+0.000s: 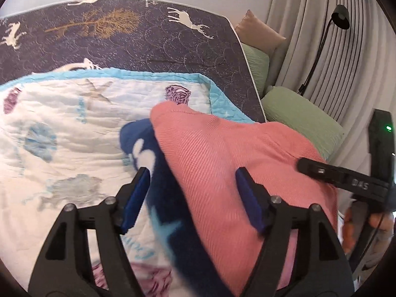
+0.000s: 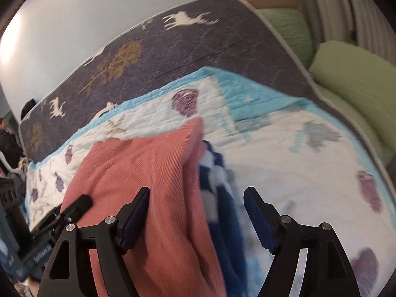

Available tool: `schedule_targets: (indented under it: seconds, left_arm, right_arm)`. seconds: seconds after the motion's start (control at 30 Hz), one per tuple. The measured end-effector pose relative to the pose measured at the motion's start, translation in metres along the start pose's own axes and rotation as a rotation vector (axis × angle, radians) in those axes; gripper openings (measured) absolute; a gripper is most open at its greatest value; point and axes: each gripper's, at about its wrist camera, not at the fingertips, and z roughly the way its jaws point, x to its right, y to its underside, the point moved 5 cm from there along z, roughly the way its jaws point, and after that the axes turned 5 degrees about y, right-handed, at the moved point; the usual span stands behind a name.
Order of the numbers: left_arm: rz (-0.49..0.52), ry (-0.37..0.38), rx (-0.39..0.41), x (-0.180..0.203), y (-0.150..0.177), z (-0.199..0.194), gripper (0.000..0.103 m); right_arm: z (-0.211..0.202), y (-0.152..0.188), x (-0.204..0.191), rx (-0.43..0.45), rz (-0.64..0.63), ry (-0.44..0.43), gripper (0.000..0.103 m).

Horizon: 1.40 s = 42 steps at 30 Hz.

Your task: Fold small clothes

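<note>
A salmon-pink ribbed garment [image 1: 222, 153] lies heaped on a white quilt with a turquoise border [image 1: 61, 123], over a navy fleece piece with white and light-blue shapes [image 1: 146, 153]. My left gripper [image 1: 193, 180] is open, its jaws wide apart over both cloths, gripping nothing. In the right wrist view the pink garment [image 2: 148, 173] and the navy fleece [image 2: 222, 198] lie between the spread jaws of my right gripper [image 2: 196, 198], which is open. The right gripper's finger also shows at the right of the left wrist view [image 1: 334, 173].
The quilt lies on a dark bedspread with deer and tree prints [image 1: 148, 37]. Green pillows [image 1: 297, 116] and a tan cushion [image 1: 257, 34] sit at the bed's right side by grey curtains. A black lamp [image 1: 339, 19] stands there.
</note>
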Motion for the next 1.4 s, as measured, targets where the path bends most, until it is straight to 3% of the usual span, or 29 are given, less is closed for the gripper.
schedule_targets:
  seconds: [0.1,0.17,0.23,0.3,0.47,0.67,0.8,1.0,1.2,1.4]
  left_arm:
    - [0.062,-0.053,0.008,0.004,-0.002,-0.040,0.073]
    - [0.086,-0.074,0.029,0.011,0.002,-0.080,0.072]
    - [0.075,-0.053,0.031,0.018,0.011,-0.111,0.073]
    - [0.048,-0.032,0.030,0.030,0.027,-0.152,0.081]
    - [0.048,-0.005,-0.004,0.071,0.083,-0.237,0.089]
    - [-0.007,0.044,-0.087,0.115,0.143,-0.303,0.094]
    - [-0.016,0.072,-0.095,0.137,0.168,-0.339,0.094]
    - [0.077,-0.013,-0.004,0.154,0.181,-0.390,0.094]
    - [0.109,-0.050,0.038,0.149,0.190,-0.424,0.094]
    - [0.120,-0.078,0.030,0.142,0.197,-0.439,0.096]
  right_arm:
    - [-0.050,0.014,0.006,0.036,-0.069,0.115,0.077]
    - [-0.083,0.028,0.003,0.054,-0.117,0.125,0.077]
    - [-0.126,0.051,-0.004,0.062,-0.152,0.093,0.077]
    - [-0.169,0.075,-0.011,0.059,-0.172,0.059,0.077]
    - [-0.275,0.143,-0.023,0.047,-0.131,-0.025,0.078]
    - [-0.360,0.207,-0.027,0.083,-0.094,0.128,0.081]
    - [-0.398,0.239,-0.036,0.119,-0.086,0.143,0.083]
    - [-0.435,0.273,-0.052,0.218,-0.118,0.293,0.085]
    - [-0.459,0.290,-0.068,0.263,-0.134,0.296,0.086]
    - [-0.468,0.299,-0.075,0.311,-0.101,0.304,0.087]
